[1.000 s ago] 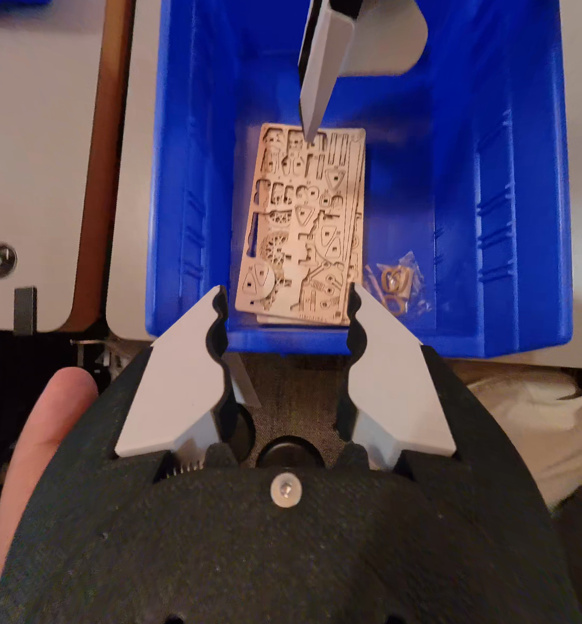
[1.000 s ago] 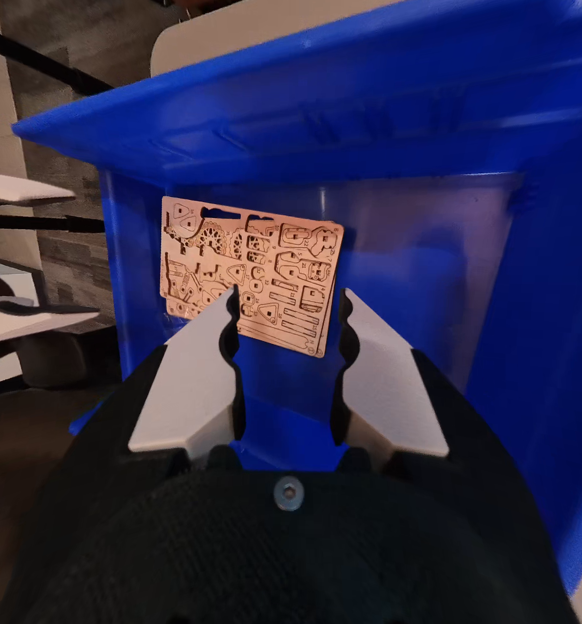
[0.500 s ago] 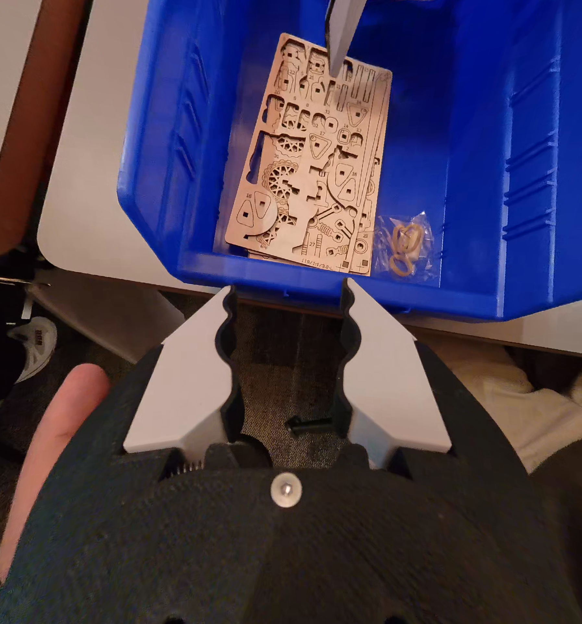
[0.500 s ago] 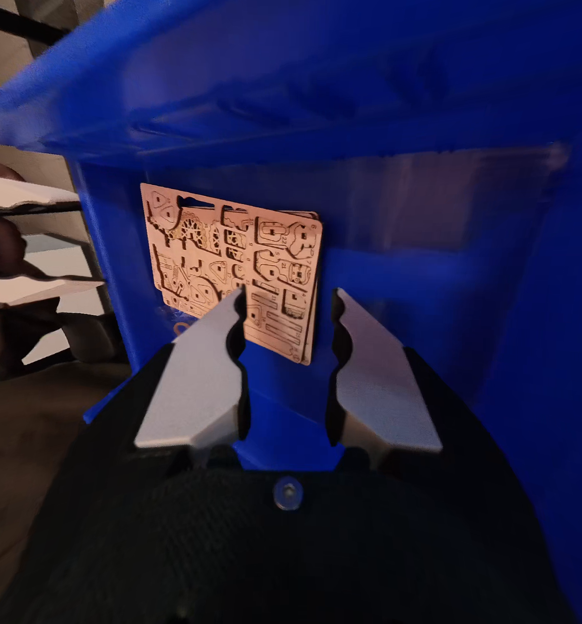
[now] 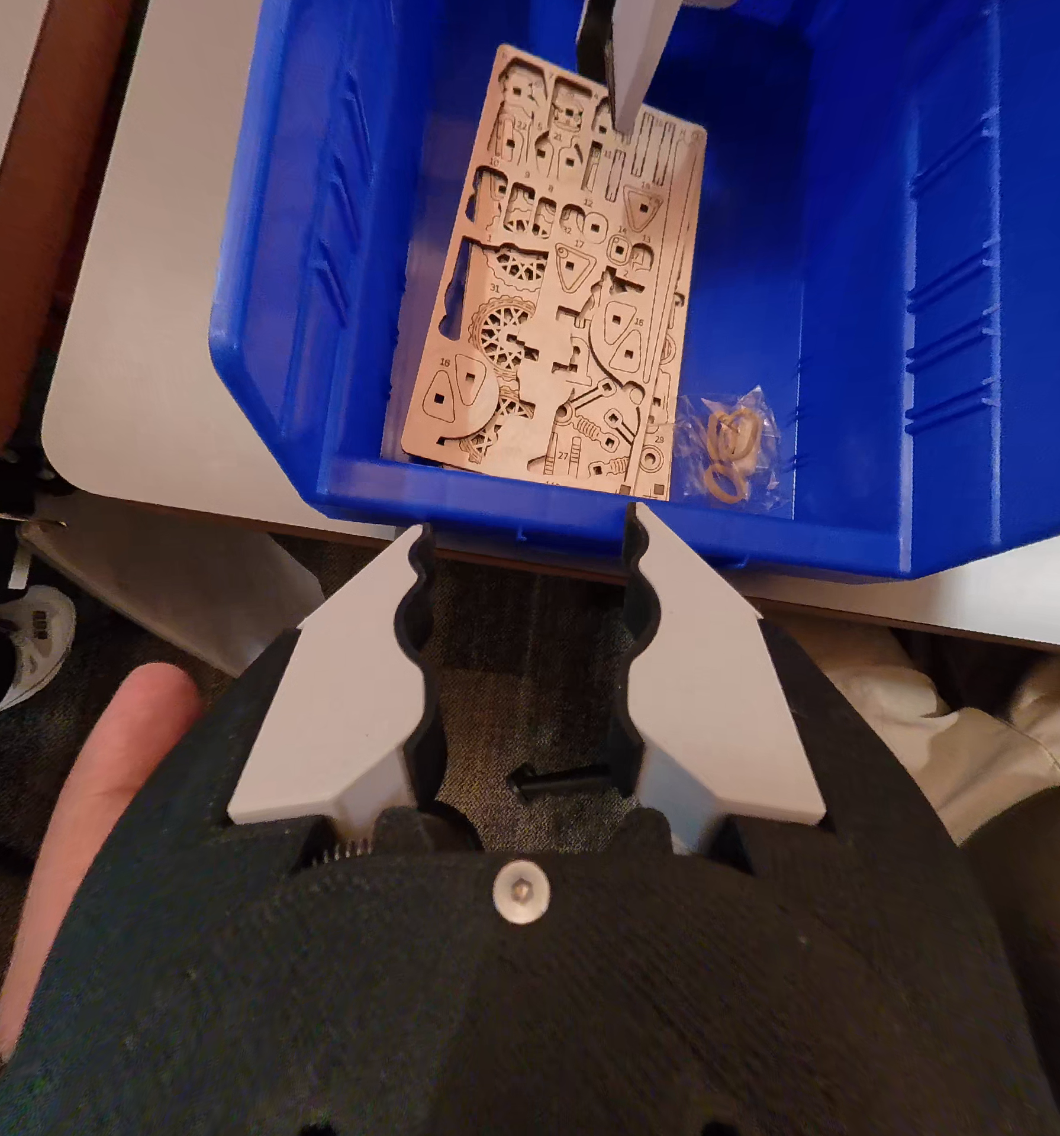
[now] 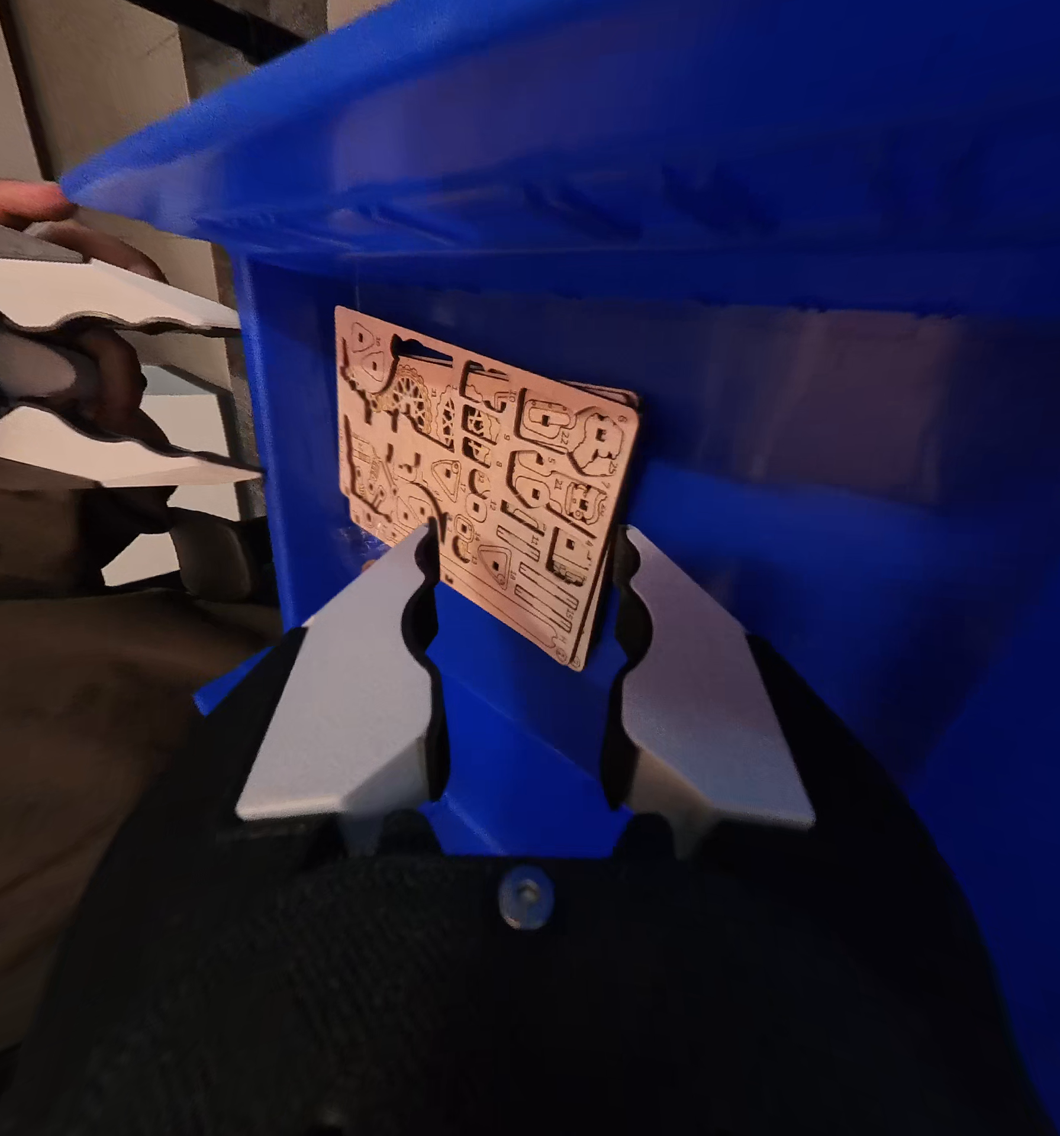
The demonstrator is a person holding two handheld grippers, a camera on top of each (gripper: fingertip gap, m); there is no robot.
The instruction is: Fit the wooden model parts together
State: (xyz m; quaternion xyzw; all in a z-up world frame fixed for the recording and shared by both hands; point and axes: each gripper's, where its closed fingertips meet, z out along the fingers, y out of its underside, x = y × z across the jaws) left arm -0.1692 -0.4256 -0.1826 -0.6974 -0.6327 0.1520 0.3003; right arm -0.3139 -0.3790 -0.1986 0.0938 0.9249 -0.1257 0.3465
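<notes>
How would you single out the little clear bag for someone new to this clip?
Find the blue bin on the white table. On its floor, right of the wooden parts sheet, lies the clear plastic bag. It alone is transparent, holding tan rubber-band loops.

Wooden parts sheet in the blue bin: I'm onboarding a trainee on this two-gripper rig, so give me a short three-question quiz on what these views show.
1. True or false: the wooden parts sheet lies inside the blue bin.
2. What lies beside the sheet on the bin floor? A) a clear bag of small rings B) a screwdriver C) a glue bottle
3. Fill in: the left gripper has its jaws ____ and holds nothing, outside the bin's near wall.

Key
1. True.
2. A: the clear bag of small rings.
3. Open. The right gripper is open too, its tips at the sheet's far end.
</notes>
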